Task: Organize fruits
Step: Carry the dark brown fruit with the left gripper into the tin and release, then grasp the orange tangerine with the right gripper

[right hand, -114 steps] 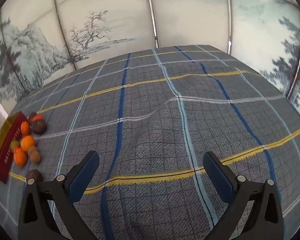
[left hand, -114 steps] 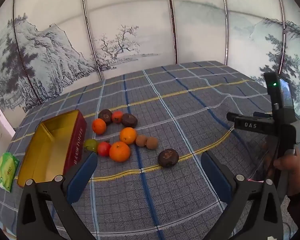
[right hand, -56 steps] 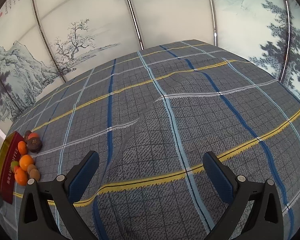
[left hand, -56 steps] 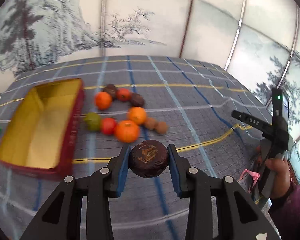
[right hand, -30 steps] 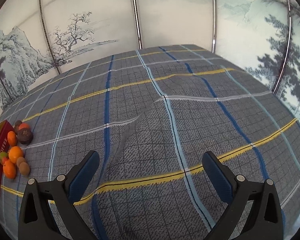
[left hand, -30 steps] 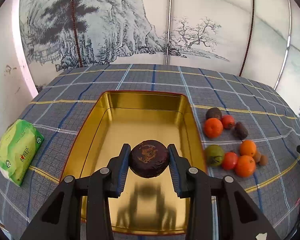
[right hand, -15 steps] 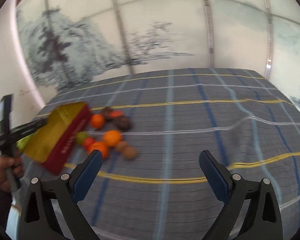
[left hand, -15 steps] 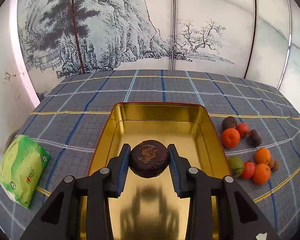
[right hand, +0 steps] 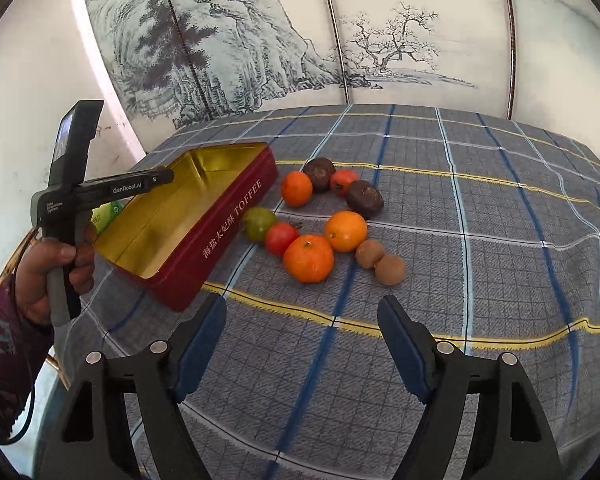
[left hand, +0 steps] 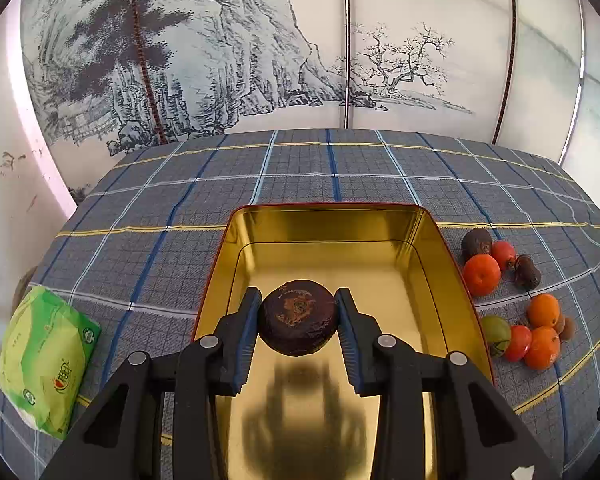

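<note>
We hold dark wrinkled fruit clamped in left gripper above gold-lined toffee tin, not yet released. Next, we judge: lower, spread fingers. Right gripper wide apart, holding nothing, facing smooth round loose fruits beside tin's red wall on woven plaid cloth.

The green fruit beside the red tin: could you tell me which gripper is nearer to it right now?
Probably the left. The left gripper hangs over the tin, just across its wall from the green fruit. The right gripper sits open, back beyond the yellow stripe.
</note>
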A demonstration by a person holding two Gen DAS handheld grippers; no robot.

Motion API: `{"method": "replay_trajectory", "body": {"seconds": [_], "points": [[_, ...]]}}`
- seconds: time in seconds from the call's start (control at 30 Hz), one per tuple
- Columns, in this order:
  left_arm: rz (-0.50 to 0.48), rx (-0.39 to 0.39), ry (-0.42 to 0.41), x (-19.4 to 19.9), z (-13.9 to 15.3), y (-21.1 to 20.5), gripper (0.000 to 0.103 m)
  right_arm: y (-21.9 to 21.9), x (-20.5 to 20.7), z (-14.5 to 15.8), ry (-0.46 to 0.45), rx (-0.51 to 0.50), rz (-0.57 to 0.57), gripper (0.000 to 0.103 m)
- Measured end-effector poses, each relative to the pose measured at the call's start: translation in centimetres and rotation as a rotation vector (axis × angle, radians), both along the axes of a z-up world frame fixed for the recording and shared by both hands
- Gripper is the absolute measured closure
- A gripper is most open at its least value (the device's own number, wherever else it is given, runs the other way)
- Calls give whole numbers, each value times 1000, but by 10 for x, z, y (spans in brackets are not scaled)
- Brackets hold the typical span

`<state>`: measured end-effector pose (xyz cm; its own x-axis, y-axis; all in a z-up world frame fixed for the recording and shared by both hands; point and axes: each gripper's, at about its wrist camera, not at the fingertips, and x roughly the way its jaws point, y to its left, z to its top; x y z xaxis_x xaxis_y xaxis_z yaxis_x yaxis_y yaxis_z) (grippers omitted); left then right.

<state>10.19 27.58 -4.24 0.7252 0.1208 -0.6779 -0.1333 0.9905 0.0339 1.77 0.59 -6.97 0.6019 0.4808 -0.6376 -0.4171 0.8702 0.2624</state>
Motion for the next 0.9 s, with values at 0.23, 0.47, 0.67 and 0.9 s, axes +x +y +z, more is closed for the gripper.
{"method": "replay_trajectory", "body": {"seconds": [0.23,0.47,0.67,0.9], "points": [[-30,2,-168,-18,5,-3,19,4,10,-4,24,26,-2,25],[-116,-47,-429,-59,11,-15,0,20,24,-16,53,22,15,27],[-83,-65,-485,-67,17,-7,0,35,48,-24,79,16,14,43],[65,-95,-487,-65,17,18,1,44,68,-34,116,-7,-25,50]]}}
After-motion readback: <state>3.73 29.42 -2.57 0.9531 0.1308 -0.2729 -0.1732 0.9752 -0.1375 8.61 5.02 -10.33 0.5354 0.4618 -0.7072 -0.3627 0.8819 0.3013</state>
